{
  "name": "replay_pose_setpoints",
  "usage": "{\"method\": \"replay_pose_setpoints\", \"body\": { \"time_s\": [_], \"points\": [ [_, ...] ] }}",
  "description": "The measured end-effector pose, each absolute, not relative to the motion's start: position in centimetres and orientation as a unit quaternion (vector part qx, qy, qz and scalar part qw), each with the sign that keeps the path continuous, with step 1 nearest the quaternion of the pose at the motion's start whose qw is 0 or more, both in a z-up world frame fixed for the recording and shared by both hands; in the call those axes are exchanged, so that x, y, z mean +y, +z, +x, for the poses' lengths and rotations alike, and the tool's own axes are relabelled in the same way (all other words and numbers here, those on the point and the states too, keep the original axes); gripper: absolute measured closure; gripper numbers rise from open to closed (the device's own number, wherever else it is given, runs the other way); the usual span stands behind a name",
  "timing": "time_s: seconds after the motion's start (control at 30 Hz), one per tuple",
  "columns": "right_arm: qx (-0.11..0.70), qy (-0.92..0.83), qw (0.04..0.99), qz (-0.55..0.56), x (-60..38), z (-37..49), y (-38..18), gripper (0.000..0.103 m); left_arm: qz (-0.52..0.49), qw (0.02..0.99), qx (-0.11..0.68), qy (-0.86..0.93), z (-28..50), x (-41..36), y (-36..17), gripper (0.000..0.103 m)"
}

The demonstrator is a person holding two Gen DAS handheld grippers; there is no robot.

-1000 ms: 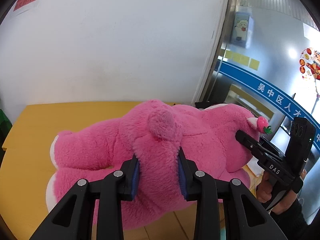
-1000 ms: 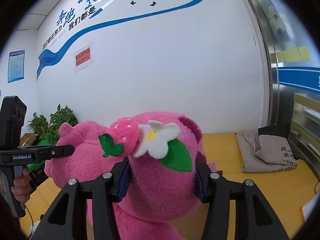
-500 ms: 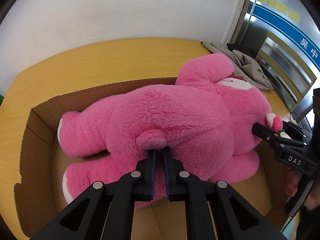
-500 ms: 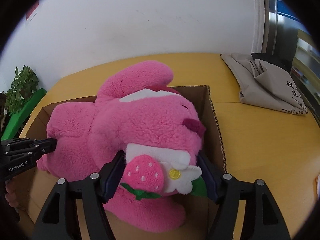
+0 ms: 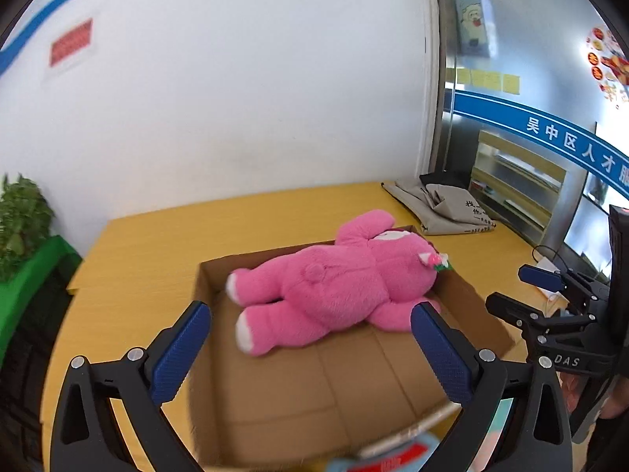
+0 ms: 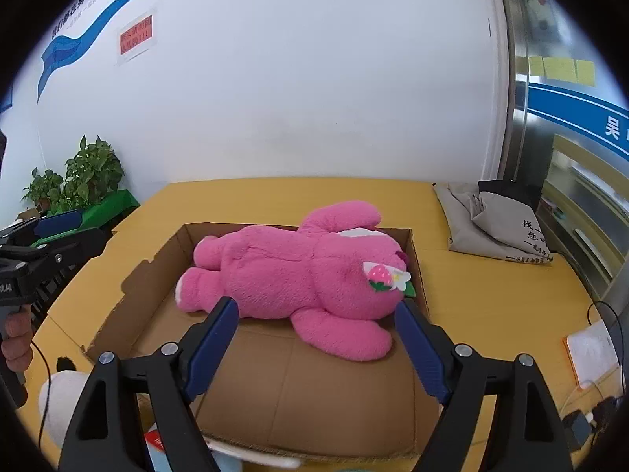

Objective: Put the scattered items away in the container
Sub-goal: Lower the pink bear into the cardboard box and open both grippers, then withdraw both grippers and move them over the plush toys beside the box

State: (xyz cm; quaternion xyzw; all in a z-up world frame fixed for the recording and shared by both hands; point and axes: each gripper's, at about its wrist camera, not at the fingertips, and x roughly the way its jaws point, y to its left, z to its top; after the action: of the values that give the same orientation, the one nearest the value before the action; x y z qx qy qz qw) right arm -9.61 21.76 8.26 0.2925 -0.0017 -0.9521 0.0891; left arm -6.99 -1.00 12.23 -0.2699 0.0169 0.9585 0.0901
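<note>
Left wrist view: the yellow table was seen spanning the frame, with the open cardboard box set on it. Same table and box were seen from the right wrist view.

The pink plush bear was found lying on its side inside the box, along the far wall, head toward the right end, one arm raised over the rim. In the right wrist view the bear was seen with feet toward the left end; the strawberry-and-flower decoration on its ear was pointed at the camera.

The left gripper was held above the near part of the box, jaws spread wide apart, nothing between the blue pads. No contact with the bear was seen.

The right gripper was likewise held over the box, jaws wide apart and empty, clear of the bear. It was also seen at the right edge of the left view, jaws apart.

A grey cloth bag was noted on the table's far right, well apart from the box. Potted plants were noted off the table's left end. A notebook and cables were seen near the right edge. A white object at the box's near-left corner could not be identified.
</note>
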Motion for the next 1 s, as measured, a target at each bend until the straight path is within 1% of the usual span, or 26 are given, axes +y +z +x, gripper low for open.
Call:
{"method": "replay_pose_setpoints", "body": {
  "time_s": [0.1,0.17,0.27,0.37,0.63,0.87,1.0],
  "points": [
    [-0.007,-0.944,0.112,0.310,19.1,-5.6,7.5,0.021,-0.277,0.080,-0.002,0.958,-1.7,-3.7,11.6,0.000],
    [0.005,-0.934,0.145,0.327,16.6,-2.8,6.3,0.021,-0.291,0.070,-0.026,0.954,1.2,-5.9,10.3,0.000],
    [0.020,-0.921,0.179,0.344,12.9,0.5,4.5,0.021,-0.329,0.061,-0.075,0.939,3.9,-9.0,7.4,0.000],
    [0.013,-0.913,0.187,0.363,10.4,2.0,3.3,0.021,-0.356,0.046,-0.108,0.927,6.0,-10.6,5.4,0.000],
    [0.038,-0.908,0.182,0.376,8.1,4.1,2.9,0.021,-0.364,0.049,-0.082,0.927,9.0,-9.7,4.6,0.000],
    [0.039,-0.907,0.173,0.383,8.6,4.4,2.3,0.021,-0.365,0.062,-0.084,0.925,8.5,-8.8,4.8,0.000],
    [0.032,-0.913,0.157,0.375,9.6,4.1,2.9,0.021,-0.356,0.071,-0.079,0.929,8.4,-7.9,5.6,0.000]
  ]
}}
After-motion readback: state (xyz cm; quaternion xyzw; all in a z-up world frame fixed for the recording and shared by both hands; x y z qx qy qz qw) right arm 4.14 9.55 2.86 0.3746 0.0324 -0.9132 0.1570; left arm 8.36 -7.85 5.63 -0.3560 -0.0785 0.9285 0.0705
